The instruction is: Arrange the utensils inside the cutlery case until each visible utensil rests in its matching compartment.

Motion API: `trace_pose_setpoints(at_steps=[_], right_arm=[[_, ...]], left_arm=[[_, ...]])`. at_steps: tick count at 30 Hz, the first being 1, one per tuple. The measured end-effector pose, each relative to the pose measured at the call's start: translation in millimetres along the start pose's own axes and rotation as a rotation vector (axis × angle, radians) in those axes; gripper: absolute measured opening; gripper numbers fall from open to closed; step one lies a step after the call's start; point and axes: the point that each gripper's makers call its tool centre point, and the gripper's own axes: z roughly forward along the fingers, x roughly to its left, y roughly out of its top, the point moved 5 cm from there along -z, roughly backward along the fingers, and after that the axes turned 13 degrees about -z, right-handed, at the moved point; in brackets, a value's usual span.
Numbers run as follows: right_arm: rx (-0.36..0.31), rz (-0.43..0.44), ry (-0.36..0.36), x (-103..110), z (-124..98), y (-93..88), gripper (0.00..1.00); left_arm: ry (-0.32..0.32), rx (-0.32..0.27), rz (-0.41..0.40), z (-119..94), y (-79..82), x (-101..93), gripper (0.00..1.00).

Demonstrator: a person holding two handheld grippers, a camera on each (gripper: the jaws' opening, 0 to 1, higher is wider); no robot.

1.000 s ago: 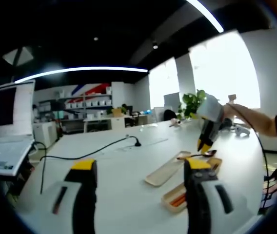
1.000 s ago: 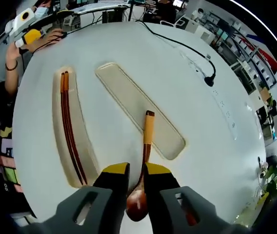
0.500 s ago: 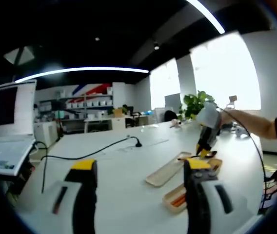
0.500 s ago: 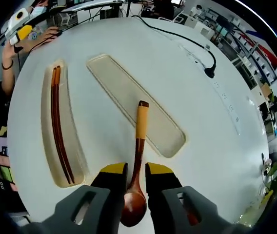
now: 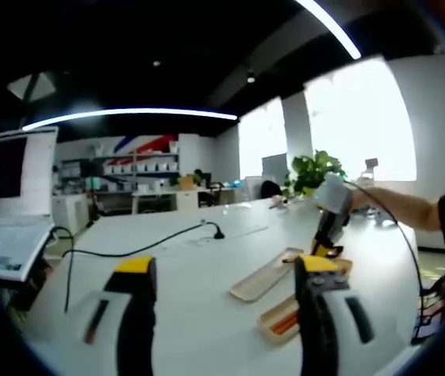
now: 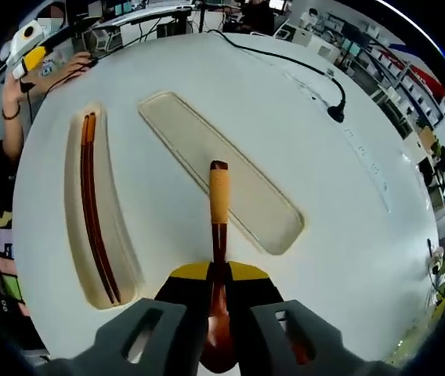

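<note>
Right gripper (image 6: 216, 278) clenched the spoon (image 6: 218, 235) above the empty tray (image 6: 230, 188) (left gripper (image 5: 222, 274) released, idle); next: lowering it in.

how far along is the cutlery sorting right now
Done: the chopsticks already lie in the narrow tray. In hand: the right gripper has its jaws shut on the wooden spoon, held above the table with its handle over the wide tray. Left: the spoon is not yet resting in that tray. The left gripper is open, holding nothing.
</note>
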Motion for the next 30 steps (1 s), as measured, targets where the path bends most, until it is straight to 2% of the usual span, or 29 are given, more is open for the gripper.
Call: trace_pose_setpoints(at_steps=[11,17,25,30], right_arm=[[-0.011,-0.021,-0.012,-1,0,-3.3,0.04],[-0.028,-0.031,-0.034,-2,-8,-3.5,0.04],[-0.073,-0.093,-0.056,12,-32,16.8,0.04],[-0.107,-0.124,-0.037,25,-40,32.0,0.04]], left_arm=[[0.004,0.02,0.002,3,-5.2,0.4,0.76],[0.01,0.015,0.001,2,-4.3,1.3,0.76],[0.01,0.021,0.003,3,-6.0,0.9,0.76],[0.01,0.016,0.003,2,-4.6,0.2,0.76]])
